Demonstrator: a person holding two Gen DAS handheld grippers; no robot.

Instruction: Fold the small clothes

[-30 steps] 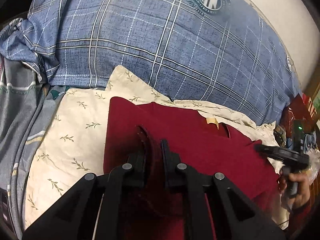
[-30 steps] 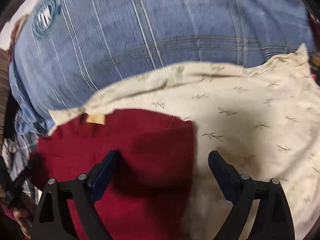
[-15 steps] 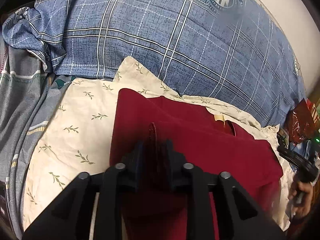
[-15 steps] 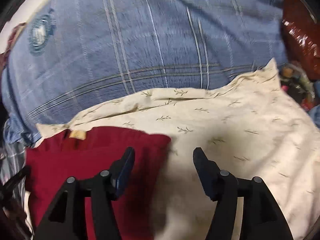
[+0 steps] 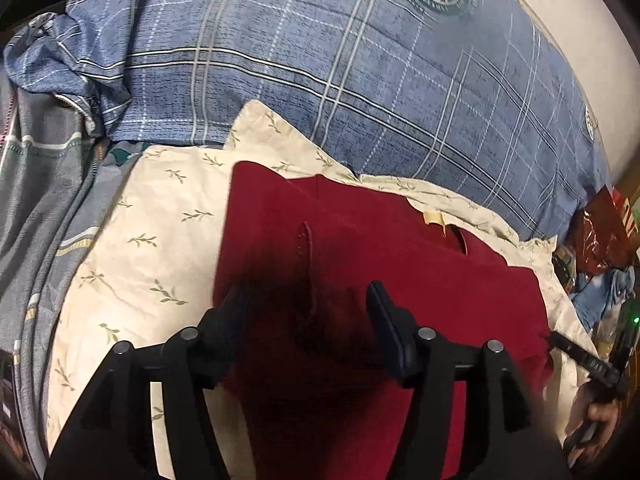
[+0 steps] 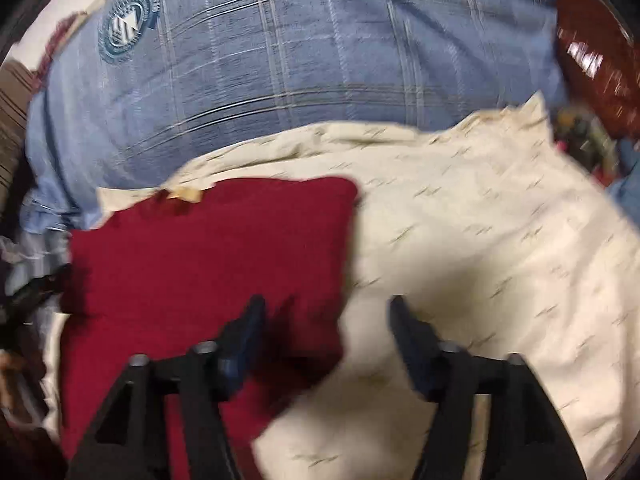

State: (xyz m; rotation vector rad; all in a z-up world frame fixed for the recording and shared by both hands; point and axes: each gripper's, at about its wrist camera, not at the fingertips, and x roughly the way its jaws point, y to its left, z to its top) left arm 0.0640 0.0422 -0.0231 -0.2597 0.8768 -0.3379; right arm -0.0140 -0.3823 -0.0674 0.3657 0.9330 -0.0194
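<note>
On cream leaf-print cloth (image 5: 152, 248): folded dark-red garment (image 5: 400, 272), tan neck label (image 5: 434, 218) unreadable, raised pleat between left tool (image 5: 308, 304) pads. Left tool jaws just opened, gripping nothing. Right tool (image 6: 326, 312) just opened too, empty, straddling garment's right edge. Beyond: blue plaid cover (image 5: 320, 60), round crest, lettering illegible.

Dark red garment (image 5: 400, 272) lies folded flat on leaf-print cream cloth (image 5: 152, 248).
</note>
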